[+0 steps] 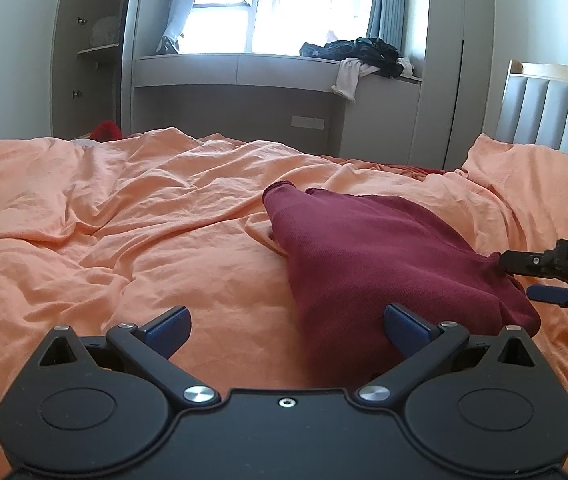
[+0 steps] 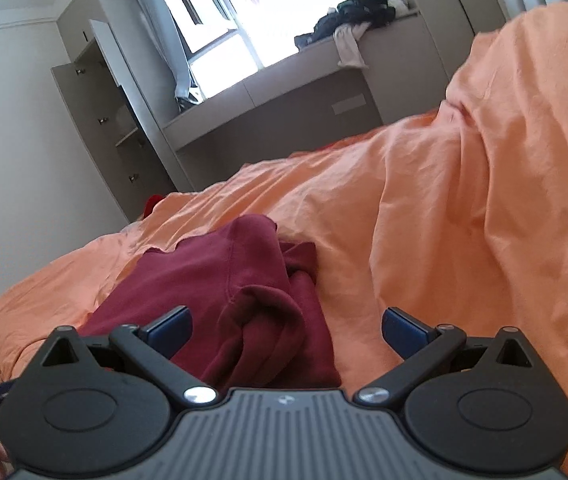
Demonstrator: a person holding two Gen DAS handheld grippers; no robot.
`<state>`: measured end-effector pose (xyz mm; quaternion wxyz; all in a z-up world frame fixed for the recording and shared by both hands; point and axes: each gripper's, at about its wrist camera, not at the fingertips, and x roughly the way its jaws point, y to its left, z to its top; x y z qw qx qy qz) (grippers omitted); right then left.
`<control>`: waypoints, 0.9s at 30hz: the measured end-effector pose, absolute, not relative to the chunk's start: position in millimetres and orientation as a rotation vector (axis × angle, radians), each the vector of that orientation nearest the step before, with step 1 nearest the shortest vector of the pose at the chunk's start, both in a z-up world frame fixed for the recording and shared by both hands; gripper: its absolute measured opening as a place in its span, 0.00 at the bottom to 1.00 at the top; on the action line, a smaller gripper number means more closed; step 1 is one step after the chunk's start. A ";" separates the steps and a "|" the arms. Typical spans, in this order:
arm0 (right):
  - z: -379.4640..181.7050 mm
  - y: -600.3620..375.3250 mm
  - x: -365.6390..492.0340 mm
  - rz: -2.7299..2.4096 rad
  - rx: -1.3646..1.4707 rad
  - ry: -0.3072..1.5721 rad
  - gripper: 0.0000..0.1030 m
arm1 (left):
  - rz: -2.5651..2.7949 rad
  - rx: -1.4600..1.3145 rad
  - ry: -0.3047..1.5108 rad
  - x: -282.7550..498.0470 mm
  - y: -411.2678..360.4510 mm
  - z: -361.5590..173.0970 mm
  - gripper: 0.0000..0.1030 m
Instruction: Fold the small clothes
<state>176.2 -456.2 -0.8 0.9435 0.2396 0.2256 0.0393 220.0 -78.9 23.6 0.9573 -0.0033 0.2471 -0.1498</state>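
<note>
A dark red knit garment (image 1: 368,256) lies rumpled on the orange bed sheet (image 1: 124,216). My left gripper (image 1: 287,326) is open and empty, low over the sheet at the garment's near left edge. In the right wrist view the garment (image 2: 220,300) is bunched, a rolled fold between my open right gripper's (image 2: 286,326) fingers; the gripper hovers at its near end. The right gripper (image 1: 524,278) also shows in the left wrist view at the garment's right edge, jaws apart around the cloth edge.
A raised fold of orange bedding (image 2: 504,160) stands to the right. A grey padded headboard (image 1: 552,116) is at the back right. A window bench (image 1: 244,68) with a pile of dark clothes (image 1: 360,54) and an open wardrobe (image 1: 92,48) stand beyond the bed.
</note>
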 end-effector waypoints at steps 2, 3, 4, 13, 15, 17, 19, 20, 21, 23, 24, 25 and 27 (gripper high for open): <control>-3.0 -456.5 177.9 0.086 0.509 0.471 1.00 | -0.310 -0.014 0.505 221.0 -77.8 22.8 1.00; -4.0 -456.6 178.0 0.083 0.514 0.473 1.00 | -0.313 -0.018 0.506 221.7 -77.1 22.3 1.00; -4.3 -456.5 178.0 0.081 0.515 0.473 1.00 | -0.316 -0.023 0.510 222.6 -76.5 21.9 1.00; -3.3 -458.4 191.2 0.118 0.471 0.474 1.00 | -0.351 -0.034 0.531 229.9 -72.8 20.3 1.00; -3.4 -458.9 194.2 0.131 0.469 0.466 1.00 | -0.361 -0.047 0.537 231.6 -71.0 19.0 1.00; -4.6 -458.9 197.4 0.140 0.470 0.474 1.00 | -0.372 -0.056 0.543 233.8 -69.1 18.4 1.00; -6.2 -458.8 200.7 0.138 0.475 0.484 1.00 | -0.383 -0.061 0.549 234.9 -67.9 18.2 1.00; -6.9 -458.8 201.7 0.137 0.474 0.491 1.00 | -0.387 -0.066 0.552 235.7 -67.6 18.1 1.00; -7.2 -457.9 202.5 0.138 0.470 0.495 1.00 | -0.391 -0.071 0.556 236.5 -67.0 18.0 1.00; -6.9 -455.7 203.4 0.145 0.455 0.502 1.00 | -0.399 -0.077 0.564 238.5 -66.8 17.8 1.00; -6.6 -454.0 203.8 0.147 0.446 0.506 1.00 | -0.402 -0.080 0.568 239.3 -66.4 18.1 1.00; -6.7 -452.5 203.0 0.150 0.439 0.506 1.00 | -0.405 -0.083 0.571 240.0 -65.8 18.3 1.00; -7.0 -450.0 203.7 0.156 0.427 0.509 1.00 | -0.409 -0.088 0.580 241.3 -65.0 18.3 1.00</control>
